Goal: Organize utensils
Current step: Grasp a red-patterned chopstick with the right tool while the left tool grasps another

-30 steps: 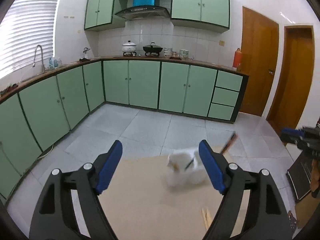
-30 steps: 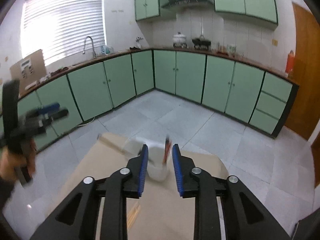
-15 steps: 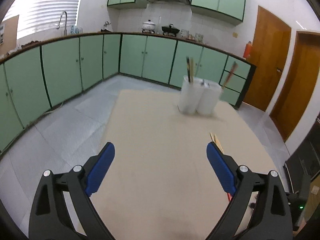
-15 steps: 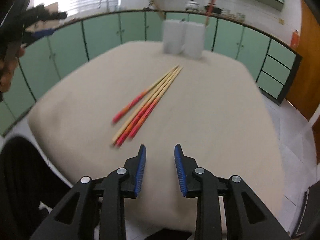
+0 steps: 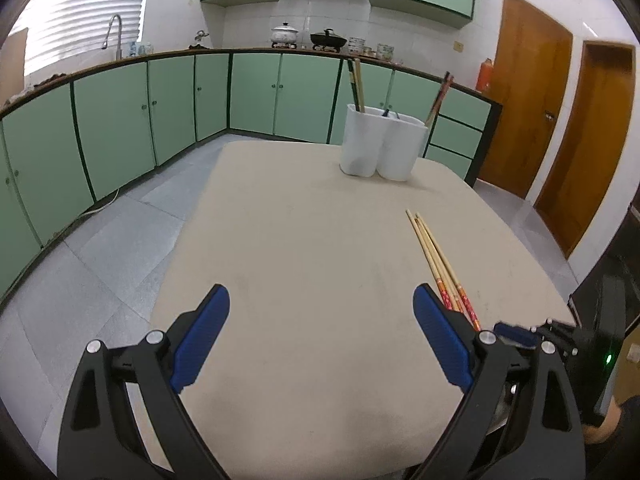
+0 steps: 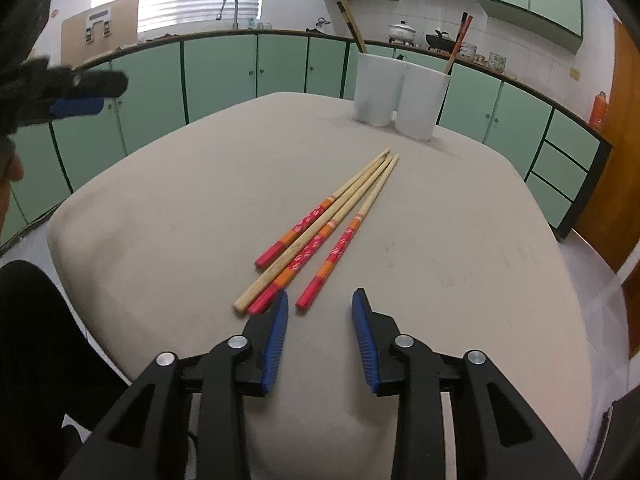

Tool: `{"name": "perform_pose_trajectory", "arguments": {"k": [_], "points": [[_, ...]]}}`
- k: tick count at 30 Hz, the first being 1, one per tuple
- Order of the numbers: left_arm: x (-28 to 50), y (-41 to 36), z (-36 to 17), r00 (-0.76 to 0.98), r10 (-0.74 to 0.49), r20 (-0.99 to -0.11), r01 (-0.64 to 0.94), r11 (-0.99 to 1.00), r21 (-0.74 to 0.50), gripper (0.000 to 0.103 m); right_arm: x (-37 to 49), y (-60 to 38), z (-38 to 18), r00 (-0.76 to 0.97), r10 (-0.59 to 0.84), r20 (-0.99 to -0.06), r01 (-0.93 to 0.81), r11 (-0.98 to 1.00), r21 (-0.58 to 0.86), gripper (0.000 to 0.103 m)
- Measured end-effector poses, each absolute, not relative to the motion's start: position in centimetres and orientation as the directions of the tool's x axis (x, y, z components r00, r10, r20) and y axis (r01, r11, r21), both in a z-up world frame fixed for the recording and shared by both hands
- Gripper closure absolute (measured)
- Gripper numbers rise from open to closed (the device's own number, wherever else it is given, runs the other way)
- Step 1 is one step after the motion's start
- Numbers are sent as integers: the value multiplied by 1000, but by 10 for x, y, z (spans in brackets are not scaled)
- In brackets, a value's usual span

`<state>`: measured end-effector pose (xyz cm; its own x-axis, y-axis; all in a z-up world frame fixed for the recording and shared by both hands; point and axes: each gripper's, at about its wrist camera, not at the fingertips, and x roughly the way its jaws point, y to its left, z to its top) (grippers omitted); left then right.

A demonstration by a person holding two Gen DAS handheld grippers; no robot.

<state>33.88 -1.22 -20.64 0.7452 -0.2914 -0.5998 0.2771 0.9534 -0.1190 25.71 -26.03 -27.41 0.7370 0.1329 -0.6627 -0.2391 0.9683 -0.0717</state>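
Note:
Several chopsticks [image 6: 332,224] lie side by side on the beige table [image 6: 160,208]; most have red patterned handles and one is plain wood. They also show at the right of the left wrist view as chopsticks [image 5: 436,260]. My right gripper [image 6: 320,298] hovers just short of their handle ends, its jaws opening with nothing between them. My left gripper [image 5: 320,296] is wide open over bare tabletop, left of the chopsticks. Two joined white holders [image 6: 398,96] stand at the far side, one with dark and wooden chopsticks, the other with red ones.
The holders [image 5: 380,144] sit near the table's far edge. Green kitchen cabinets [image 5: 120,128] and a grey tiled floor surround the table, with wooden doors [image 5: 528,112] at the right. A person's dark sleeve [image 6: 36,340] is at the near left edge.
Both grippers dropped from facing the kitchen to low over the table. The left jaws spread wider. The right jaws parted a little near the chopstick handles.

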Motion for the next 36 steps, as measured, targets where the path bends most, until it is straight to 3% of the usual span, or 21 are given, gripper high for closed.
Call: {"name": "perform_pose_trajectory", "arguments": {"k": [2,4,15,27,36], "points": [[335,-25,-213,739,-308,-600,309,945,-104,13,259,-269,-275,734,138,-665,-219,975,-39,88],[333,-39,-225,716,-322,-619,346,934,-87,13,260,-277,-275,740,123,-661,-197,980,-38,94],[327,-106,-290,621,-335,-709,470,883,-5,17,264,-342,-274,735,89,-672,-73,996,53,97],[333,-141,-298,673,-323,-665,432,902,0,17,267,-342,-275,744,94,-662,-80,995,52,97],[332,-142,-297,702,-324,-634,413,911,-8,38,266,-343,-276,745,88,-662,-72,996,53,97]]}}
